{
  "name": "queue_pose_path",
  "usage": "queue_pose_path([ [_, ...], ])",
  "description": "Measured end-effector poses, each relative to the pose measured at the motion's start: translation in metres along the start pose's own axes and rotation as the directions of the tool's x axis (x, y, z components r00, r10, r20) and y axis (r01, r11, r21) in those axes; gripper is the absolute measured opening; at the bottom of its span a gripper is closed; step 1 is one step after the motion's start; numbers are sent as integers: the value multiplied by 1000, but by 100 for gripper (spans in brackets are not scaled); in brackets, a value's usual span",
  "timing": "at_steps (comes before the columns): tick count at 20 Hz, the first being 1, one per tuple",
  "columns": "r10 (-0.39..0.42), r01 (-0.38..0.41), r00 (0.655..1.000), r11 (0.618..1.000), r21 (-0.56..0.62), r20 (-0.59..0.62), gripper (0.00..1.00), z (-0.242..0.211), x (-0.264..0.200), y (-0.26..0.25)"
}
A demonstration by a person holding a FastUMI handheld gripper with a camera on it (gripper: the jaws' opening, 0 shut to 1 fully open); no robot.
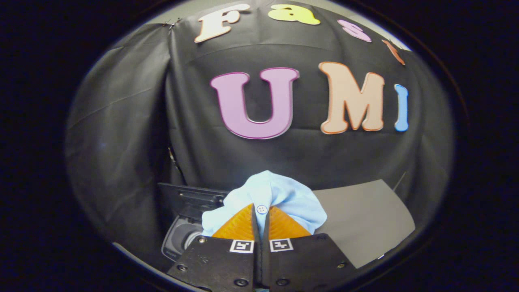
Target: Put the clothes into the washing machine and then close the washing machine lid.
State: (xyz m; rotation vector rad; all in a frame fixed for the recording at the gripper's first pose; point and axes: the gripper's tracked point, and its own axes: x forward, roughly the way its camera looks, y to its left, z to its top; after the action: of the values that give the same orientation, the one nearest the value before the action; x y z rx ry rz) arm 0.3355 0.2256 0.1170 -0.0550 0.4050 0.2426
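Gripper point(261, 217) clamped on light-blue shirt point(279, 194) (button showing), open washing machine point(182, 235) beside, grey table point(365, 219).

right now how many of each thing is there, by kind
shirt, pinched between the fingers of the gripper: 1
washer, lid open, left of the fingers: 1
table: 1
total: 3
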Motion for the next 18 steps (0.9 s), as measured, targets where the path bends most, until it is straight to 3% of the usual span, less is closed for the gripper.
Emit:
queue_pose_path([
  [7,81,-82,996,997,-14,-40,0,-32,37,69],
  [18,151,-159,965,987,-21,-213,0,-147,104,135],
])
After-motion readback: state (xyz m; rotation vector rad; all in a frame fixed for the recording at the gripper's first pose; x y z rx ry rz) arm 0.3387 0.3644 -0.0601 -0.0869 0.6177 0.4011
